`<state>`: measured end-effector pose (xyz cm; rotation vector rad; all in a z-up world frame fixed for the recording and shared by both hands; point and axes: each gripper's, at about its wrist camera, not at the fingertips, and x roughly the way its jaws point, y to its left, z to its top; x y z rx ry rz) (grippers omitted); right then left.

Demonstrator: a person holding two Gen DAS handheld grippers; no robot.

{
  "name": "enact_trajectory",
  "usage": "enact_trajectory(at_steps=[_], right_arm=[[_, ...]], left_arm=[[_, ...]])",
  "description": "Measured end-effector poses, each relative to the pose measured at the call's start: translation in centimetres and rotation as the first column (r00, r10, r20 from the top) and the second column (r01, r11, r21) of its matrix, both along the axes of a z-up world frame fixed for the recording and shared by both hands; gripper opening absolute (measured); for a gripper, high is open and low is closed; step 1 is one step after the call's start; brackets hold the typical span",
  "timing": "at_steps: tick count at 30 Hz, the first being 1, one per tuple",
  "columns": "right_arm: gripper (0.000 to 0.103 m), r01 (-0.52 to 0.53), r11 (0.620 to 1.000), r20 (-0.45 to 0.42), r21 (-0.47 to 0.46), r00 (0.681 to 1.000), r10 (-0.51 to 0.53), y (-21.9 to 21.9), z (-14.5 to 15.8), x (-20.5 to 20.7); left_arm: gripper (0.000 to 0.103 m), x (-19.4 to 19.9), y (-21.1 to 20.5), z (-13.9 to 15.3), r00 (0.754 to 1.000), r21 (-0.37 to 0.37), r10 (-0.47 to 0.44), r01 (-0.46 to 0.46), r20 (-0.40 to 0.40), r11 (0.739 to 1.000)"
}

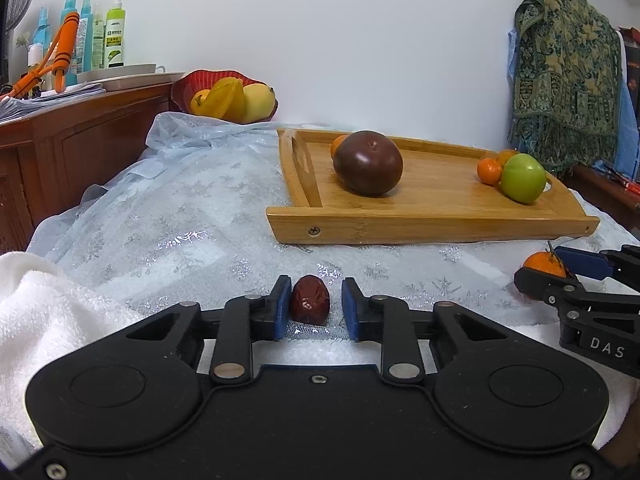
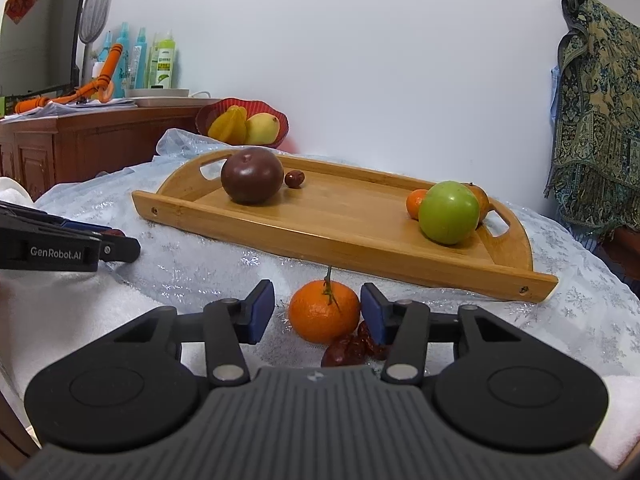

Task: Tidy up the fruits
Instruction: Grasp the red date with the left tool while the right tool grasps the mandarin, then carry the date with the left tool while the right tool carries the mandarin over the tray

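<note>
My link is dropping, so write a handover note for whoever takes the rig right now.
Left gripper: jaws open around a red date, not clamped.
Right gripper: jaws open around a stemmed mandarin, gap on one side.
Done: dark purple fruit, green apple, small mandarin and one date on the tray.
Left: both straddled fruits, plus loose dates beside the mandarin.

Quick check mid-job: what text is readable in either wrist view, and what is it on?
"DAS": on the right gripper, at the left view's edge, cut off.
"GenRobot.AI": on the left gripper, in the right view.
Green spray bottle label: too small to read.
Red paper sign: blurred.
</note>
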<state>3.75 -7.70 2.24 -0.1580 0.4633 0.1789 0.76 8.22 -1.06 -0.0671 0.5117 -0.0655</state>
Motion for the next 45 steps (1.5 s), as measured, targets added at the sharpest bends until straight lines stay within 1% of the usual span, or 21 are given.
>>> enact_trajectory(at_steps=[1, 3, 4, 8, 12, 18, 22, 25, 28, 31, 33, 35, 39, 42, 45], right_arm=[[0.052, 0.002, 1.000, -0.001, -0.002, 1.000, -0.002, 0.0, 0.0, 0.1], [0.045, 0.013, 1.000, -0.005, -0.009, 1.000, -0.013, 0.0, -0.1, 0.2], [0.044, 0.012, 1.000, -0.010, -0.009, 1.000, -0.012, 0.0, -0.1, 0.3], [0.043, 0.011, 1.000, -0.003, -0.010, 1.000, -0.011, 0.0, 0.0, 0.4], [0.043, 0.010, 1.000, 0.023, 0.006, 1.000, -0.011, -0.2, 0.4, 0.4], [0.043, 0.014, 0.999, 0.064, 0.037, 0.998, -0.016, -1.1, 2.1, 1.9], [0.043, 0.024, 0.997, 0.095, 0.068, 0.995, -0.031, -2.1, 3.6, 3.6], [0.043, 0.041, 0.995, 0.117, 0.095, 0.992, -0.052, -3.1, 4.9, 5.4], [0.043, 0.068, 0.991, 0.128, 0.117, 0.988, -0.082, -4.2, 6.2, 7.6], [0.043, 0.103, 0.987, 0.126, 0.125, 0.985, -0.119, -5.6, 7.0, 10.1], [0.043, 0.134, 0.982, 0.102, 0.134, 0.984, -0.148, -6.7, 7.3, 12.1], [0.043, 0.168, 0.974, 0.060, 0.153, 0.982, -0.179, -7.9, 7.4, 14.2], [0.043, 0.224, 0.955, -0.062, 0.193, 0.974, -0.216, -10.2, 6.9, 18.6], [0.043, 0.270, 0.937, -0.147, 0.224, 0.959, -0.241, -11.6, 6.2, 21.3], [0.043, 0.289, 0.928, -0.178, 0.235, 0.952, -0.251, -12.2, 5.8, 23.0]], left_arm=[[0.020, 0.1, 0.0, 0.0, 1.000, -0.001, 0.000, 0.000, 0.000, 1.000], [0.019, 0.1, -0.1, 0.0, 1.000, -0.001, 0.000, 0.000, 0.000, 1.000], [0.019, 0.2, -0.1, 0.1, 1.000, -0.001, 0.002, -0.002, 0.002, 1.000], [0.018, 0.3, -0.4, 0.4, 1.000, -0.011, -0.003, 0.003, 0.004, 1.000], [0.018, 0.5, -0.9, 1.2, 0.999, -0.017, -0.018, 0.019, 0.029, 1.000], [0.018, 1.5, -1.7, 3.5, 0.995, -0.019, -0.060, 0.062, 0.080, 0.998], [0.018, 3.5, -2.1, 5.8, 0.991, -0.023, -0.071, 0.074, 0.118, 0.997], [0.018, 5.3, -2.2, 7.3, 0.988, -0.042, -0.076, 0.082, 0.133, 0.996], [0.018, 7.6, -2.5, 8.7, 0.986, -0.022, -0.080, 0.084, 0.145, 0.996], [0.018, 10.5, -2.6, 9.8, 0.987, -0.033, -0.072, 0.077, 0.143, 0.996], [0.018, 12.7, -2.6, 10.2, 0.989, -0.048, -0.072, 0.079, 0.126, 0.996], [0.018, 15.0, -2.6, 10.3, 0.992, -0.057, -0.068, 0.074, 0.107, 0.996], [0.018, 19.6, -3.0, 10.2, 0.994, -0.055, -0.074, 0.078, 0.075, 0.995], [0.018, 23.1, -3.1, 9.3, 0.995, -0.077, -0.100, 0.100, 0.015, 0.992], [0.018, 25.7, -3.4, 8.5, 0.996, -0.062, -0.089, 0.087, -0.014, 0.994]])
